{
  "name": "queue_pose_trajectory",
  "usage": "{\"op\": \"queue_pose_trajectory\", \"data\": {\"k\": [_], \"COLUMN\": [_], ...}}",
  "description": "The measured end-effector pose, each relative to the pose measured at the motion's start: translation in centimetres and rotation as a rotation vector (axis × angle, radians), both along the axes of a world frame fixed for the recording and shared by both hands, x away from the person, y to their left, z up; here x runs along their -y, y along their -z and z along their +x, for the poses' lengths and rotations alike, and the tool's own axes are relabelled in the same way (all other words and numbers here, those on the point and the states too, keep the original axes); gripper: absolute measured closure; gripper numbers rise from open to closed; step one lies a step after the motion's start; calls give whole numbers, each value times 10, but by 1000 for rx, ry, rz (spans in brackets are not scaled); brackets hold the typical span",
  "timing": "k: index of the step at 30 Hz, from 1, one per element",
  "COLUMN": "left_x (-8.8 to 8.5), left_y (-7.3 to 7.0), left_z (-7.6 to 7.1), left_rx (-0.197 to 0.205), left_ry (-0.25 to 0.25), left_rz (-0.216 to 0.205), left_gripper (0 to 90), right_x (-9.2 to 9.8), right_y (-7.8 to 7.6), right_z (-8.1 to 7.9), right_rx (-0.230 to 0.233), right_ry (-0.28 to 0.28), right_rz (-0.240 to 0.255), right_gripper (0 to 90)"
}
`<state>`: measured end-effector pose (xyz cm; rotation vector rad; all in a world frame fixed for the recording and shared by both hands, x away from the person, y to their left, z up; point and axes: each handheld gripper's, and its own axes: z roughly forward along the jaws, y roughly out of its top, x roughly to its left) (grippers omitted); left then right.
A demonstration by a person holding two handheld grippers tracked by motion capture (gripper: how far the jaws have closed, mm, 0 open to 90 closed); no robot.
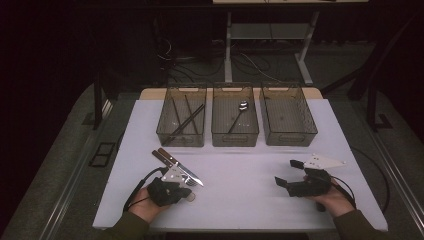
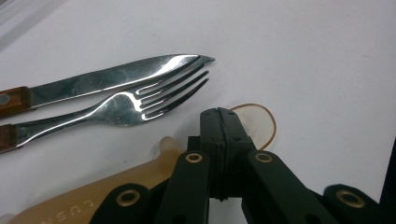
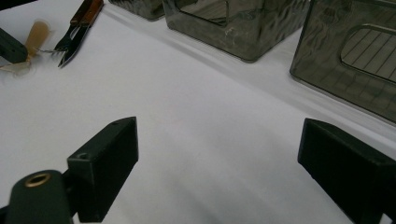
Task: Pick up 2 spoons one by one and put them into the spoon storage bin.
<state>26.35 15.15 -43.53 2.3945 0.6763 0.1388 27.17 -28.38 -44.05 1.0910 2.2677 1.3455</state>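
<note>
A steel knife [image 2: 116, 74] and a fork [image 2: 121, 109], both with brown wooden handles, lie side by side on the white table [image 1: 240, 175], tips close together. My left gripper [image 2: 220, 114] is shut just beside the fork's tines, jaws pressed flat together. A translucent beige plastic spoon [image 2: 84, 198] lies under it, its bowl rim [image 2: 266, 121] showing past the jaw tips. In the high view the left gripper [image 1: 186, 189] sits at the front left, by the knife and fork [image 1: 172, 162]. My right gripper [image 1: 285, 172] rests at the front right, open and empty [image 3: 219, 154].
Three smoky clear bins stand in a row at the back. The left bin [image 1: 180, 144] holds dark sticks, the middle bin [image 1: 235, 144] a metal spoon [image 1: 242, 106], and the right bin [image 1: 291, 142] nothing I can see. Table edges and cables surround the work area.
</note>
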Motion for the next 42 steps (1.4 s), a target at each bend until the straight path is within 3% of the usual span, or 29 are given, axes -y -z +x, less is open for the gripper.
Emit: {"op": "queue_pose_trajectory", "data": {"k": [9,17,22,24,26,30,33,42], "left_x": [5,-6,-8,-10,-10,-4,1,13], "left_y": [0,-14,-6,-4,-2,1,2,3], "left_z": [2,-11,-23,-25,-24,-17,-12,-3], "left_rx": [10,43,2,8,-3,-4,-13,9], "left_ry": [15,-2,25,22,7,27,24,31], "left_rz": [-19,-80,-26,-19,-22,-3,-17,-16], "left_gripper": [896,895,895,896,896,896,896,896], "right_x": [0,1,1,1,1,0,0,0], "right_y": [0,0,0,0,-1,0,0,0], "right_z": [0,0,0,0,0,0,0,0], "right_rx": [-2,6,3,4,3,-3,-1,-2], "right_ry": [2,2,4,3,3,3,5,5], "right_rz": [0,0,2,0,0,-1,0,1], "right_gripper": [122,122,122,122,122,122,122,122]}}
